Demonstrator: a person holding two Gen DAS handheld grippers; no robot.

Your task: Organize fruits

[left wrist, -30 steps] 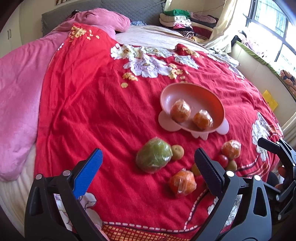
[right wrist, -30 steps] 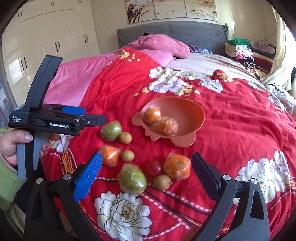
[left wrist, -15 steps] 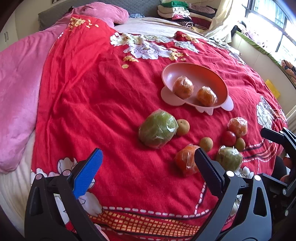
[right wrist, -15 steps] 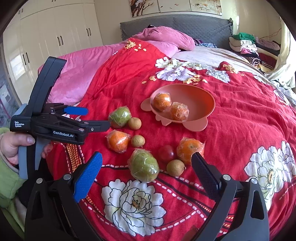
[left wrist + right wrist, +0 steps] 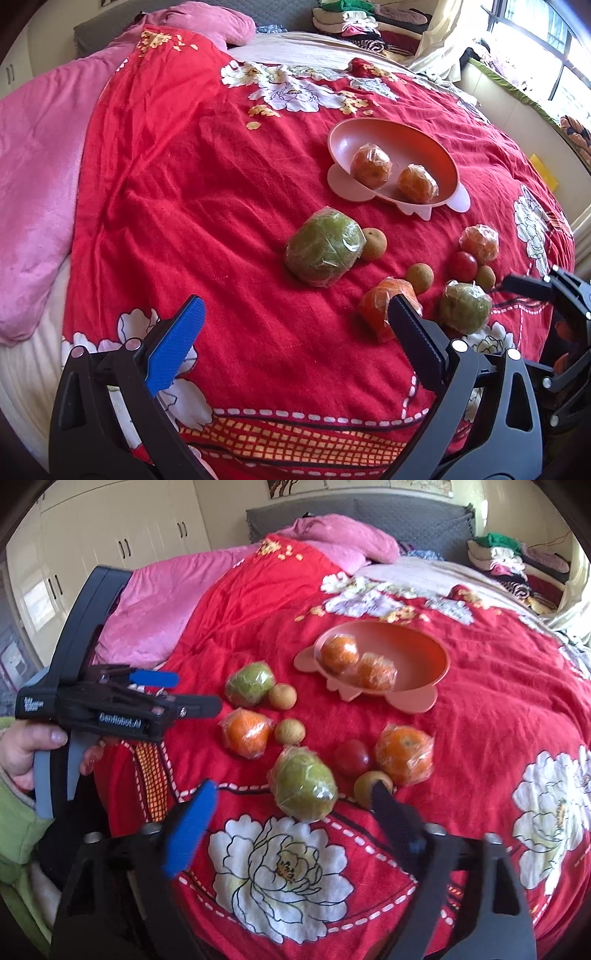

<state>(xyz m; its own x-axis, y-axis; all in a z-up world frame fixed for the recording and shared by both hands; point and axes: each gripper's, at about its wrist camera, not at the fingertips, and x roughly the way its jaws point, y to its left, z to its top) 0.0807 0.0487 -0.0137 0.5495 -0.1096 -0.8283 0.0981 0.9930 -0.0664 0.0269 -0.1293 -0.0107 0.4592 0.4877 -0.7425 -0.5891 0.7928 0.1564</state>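
Our right gripper (image 5: 291,797) has just been narrowing its fingers, still apart, around a wrapped green fruit (image 5: 303,789) without pressing it. Our left gripper (image 5: 295,314) gapes empty above the red bedspread (image 5: 207,192). Beyond lie longans, a tomato (image 5: 352,757) and wrapped oranges; two oranges sit in the pink bowl (image 5: 428,653).

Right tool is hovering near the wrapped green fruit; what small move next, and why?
Probably ease the right tool down around the wrapped green fruit. Its jaws have just been closing but touch nothing, and that fruit lies nearest, outside the pink bowl.
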